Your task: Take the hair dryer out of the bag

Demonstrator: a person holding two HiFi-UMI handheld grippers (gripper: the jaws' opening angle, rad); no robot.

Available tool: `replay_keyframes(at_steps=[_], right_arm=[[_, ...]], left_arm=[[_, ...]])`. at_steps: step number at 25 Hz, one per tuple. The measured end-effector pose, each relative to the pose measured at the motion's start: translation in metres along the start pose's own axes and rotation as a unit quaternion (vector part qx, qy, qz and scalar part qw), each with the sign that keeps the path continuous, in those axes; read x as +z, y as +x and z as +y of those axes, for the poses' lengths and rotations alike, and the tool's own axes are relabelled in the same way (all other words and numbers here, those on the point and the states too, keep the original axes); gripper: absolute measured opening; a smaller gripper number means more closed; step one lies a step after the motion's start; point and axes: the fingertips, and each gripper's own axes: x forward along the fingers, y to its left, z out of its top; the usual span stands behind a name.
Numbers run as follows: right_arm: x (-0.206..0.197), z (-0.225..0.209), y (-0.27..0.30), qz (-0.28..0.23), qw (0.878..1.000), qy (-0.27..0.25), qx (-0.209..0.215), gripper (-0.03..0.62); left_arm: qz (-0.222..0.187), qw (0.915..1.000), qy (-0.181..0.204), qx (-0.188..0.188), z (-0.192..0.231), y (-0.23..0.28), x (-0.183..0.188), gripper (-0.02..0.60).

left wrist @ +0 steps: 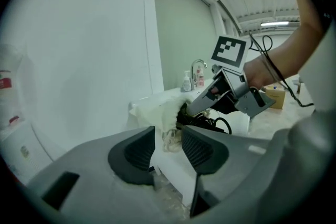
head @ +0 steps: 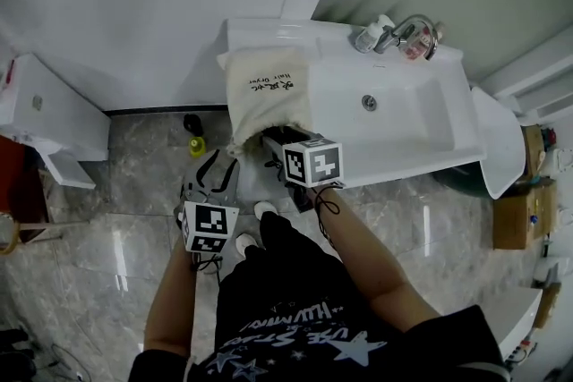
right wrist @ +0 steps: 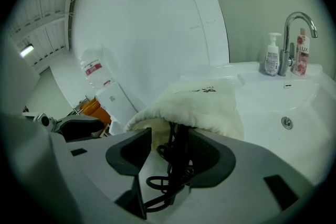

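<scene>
Bag (head: pixel 269 89): cream cloth, lying flat on the white counter (head: pixel 260 36) left of the sink (head: pixel 403 116), its mouth hanging over the front edge toward the person.
Hair dryer (right wrist: pixel 181 144): black, mostly inside the bag, with only a dark part showing at the mouth.
Cable (right wrist: pixel 168 181): black, looped, spilling out of the mouth below the dryer.
Right tool (head: pixel 270 142): at the bag's mouth, its jaws closed in on the dark part of the hair dryer and the cable that runs beside it.
Left tool (left wrist: pixel 168 147): low, in front of the counter edge and just below the bag's mouth; the jaws stand a narrow gap apart, pinched on the bag's hanging cream drawstring.
Faucet (head: pixel 412 27): at the back of the sink, a white pump bottle (right wrist: pixel 271 55) to its left and a pink bottle (right wrist: pixel 301 52) to its right.
Floor (head: pixel 116 219): glossy grey stone tile.
</scene>
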Motion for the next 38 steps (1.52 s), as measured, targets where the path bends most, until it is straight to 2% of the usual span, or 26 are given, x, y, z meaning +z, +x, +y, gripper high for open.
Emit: replay_keyframes(at_steps=[4,9,13,15,21,25,30,35,38], right_arm=[[-0.005,-0.011,0.018,0.037,0.999,-0.002,-0.004,0.236],[-0.014,-0.017,0.036,0.082,0.997,-0.006,0.004,0.275],[-0.013,-0.02,0.047,0.101,0.995,-0.008,0.006,0.293],[-0.014,-0.021,0.054,0.112,0.994,-0.004,0.008,0.309],[-0.016,-0.021,0.071,0.146,0.989,-0.026,0.015,0.342],[-0.021,-0.015,0.079,0.174,0.983,-0.048,0.041,0.357],[-0.022,-0.02,0.078,0.188,0.978,-0.047,0.072,0.304],[-0.022,-0.032,0.071,0.213,0.969,-0.079,0.097,0.273],[-0.024,-0.033,0.066,0.21,0.969,-0.066,0.109,0.265]], left_arm=[[0.03,0.9993,0.003,-0.02,-0.003,0.025,-0.005,0.221],[0.066,0.9977,0.007,-0.015,-0.003,0.053,-0.005,0.224],[0.107,0.9941,0.02,-0.006,0.0,0.067,-0.012,0.124],[0.115,0.9931,0.02,-0.01,-0.002,0.071,-0.014,0.096],[0.12,0.9925,0.004,-0.019,-0.004,0.076,-0.016,0.084],[0.123,0.9923,0.0,-0.012,-0.002,0.076,-0.018,0.081],[0.131,0.9913,-0.017,-0.002,0.004,0.08,-0.021,0.077],[0.132,0.991,-0.022,0.006,0.009,0.082,-0.019,0.074],[0.131,0.9909,-0.03,0.007,0.012,0.082,-0.018,0.074]])
